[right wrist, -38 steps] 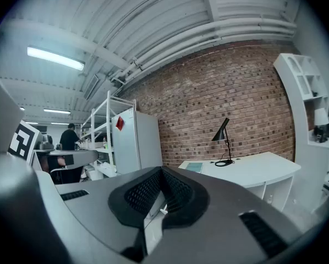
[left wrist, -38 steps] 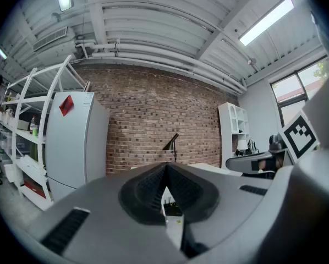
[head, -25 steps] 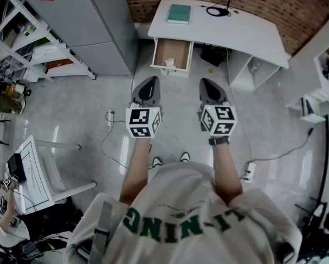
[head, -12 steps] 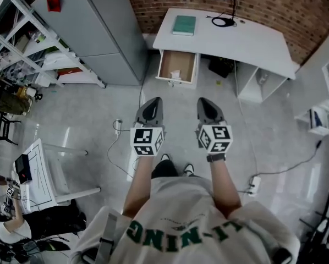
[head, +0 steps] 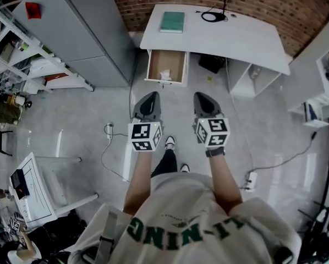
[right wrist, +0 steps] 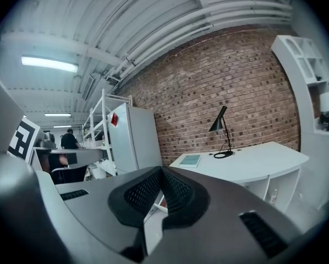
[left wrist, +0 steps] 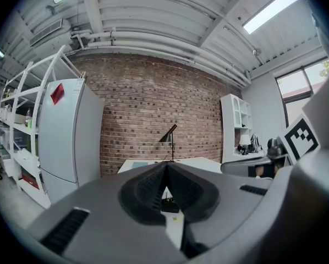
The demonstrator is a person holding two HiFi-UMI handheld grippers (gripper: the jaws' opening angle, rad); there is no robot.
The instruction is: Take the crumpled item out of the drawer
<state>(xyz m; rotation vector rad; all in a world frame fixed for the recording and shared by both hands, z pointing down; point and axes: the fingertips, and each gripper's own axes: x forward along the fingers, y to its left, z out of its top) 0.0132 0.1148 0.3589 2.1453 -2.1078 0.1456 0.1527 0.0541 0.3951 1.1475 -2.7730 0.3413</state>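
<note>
In the head view an open wooden drawer [head: 153, 65] juts from the left end of a white desk [head: 247, 37]. A small white crumpled item [head: 165, 74] lies near the drawer's front edge. My left gripper [head: 147, 101] and right gripper [head: 204, 99] are held side by side over the floor, well short of the drawer. Both are shut and hold nothing. The jaws of the left gripper [left wrist: 166, 166] meet at the tips in its own view. The right gripper [right wrist: 160, 171] is likewise closed, pointing toward the desk [right wrist: 252, 161].
On the desk lie a teal book [head: 171, 22] and a black lamp [head: 214, 4]. A grey cabinet [head: 93, 32] stands left of the drawer, shelving [head: 21, 54] further left. White cables [head: 112, 147] and a power strip [head: 251, 179] lie on the floor. A white unit [head: 318, 92] stands right.
The person has stepped forward. Both grippers stay shut and side by side, with little shift toward the drawer in the picture.
</note>
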